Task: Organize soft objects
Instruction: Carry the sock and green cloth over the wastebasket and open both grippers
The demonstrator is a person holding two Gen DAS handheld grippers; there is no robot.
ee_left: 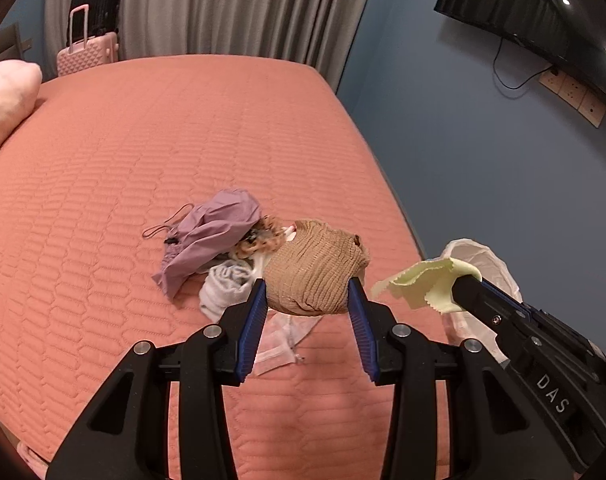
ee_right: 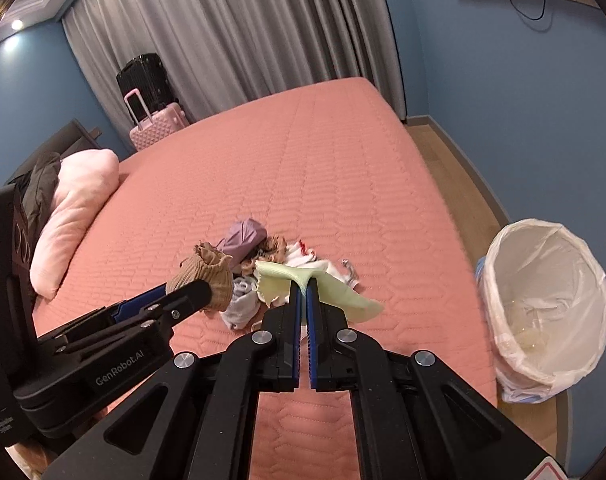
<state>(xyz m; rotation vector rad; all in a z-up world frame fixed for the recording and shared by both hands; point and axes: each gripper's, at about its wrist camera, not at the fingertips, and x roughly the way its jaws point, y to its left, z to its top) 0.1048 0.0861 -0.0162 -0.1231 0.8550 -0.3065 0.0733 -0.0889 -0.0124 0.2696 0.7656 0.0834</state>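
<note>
My left gripper (ee_left: pixel 307 286) is shut on a tan ribbed fabric bundle (ee_left: pixel 315 266), lifted above the bed; the same bundle (ee_right: pixel 207 276) shows in the right wrist view at the left gripper's tip. My right gripper (ee_right: pixel 304 280) is shut on a pale yellow-green cloth (ee_right: pixel 339 290), which hangs over its fingers; in the left wrist view that cloth (ee_left: pixel 427 284) sits at the right gripper's tip. On the salmon quilted bed (ee_left: pixel 143 152) lies a pile: a lilac drawstring garment (ee_left: pixel 211 236), a grey-white piece (ee_left: pixel 227 288), a mottled brown item (ee_left: pixel 259 240) and a white mesh bag (ee_left: pixel 279 344).
A bin lined with a white bag (ee_right: pixel 543 304) stands on the wooden floor to the right of the bed. A pink pillow (ee_right: pixel 79 208) lies at the bed's left side. Pink and black suitcases (ee_right: pixel 151 120) stand by the grey curtain. A TV (ee_left: pixel 535 12) hangs on the blue wall.
</note>
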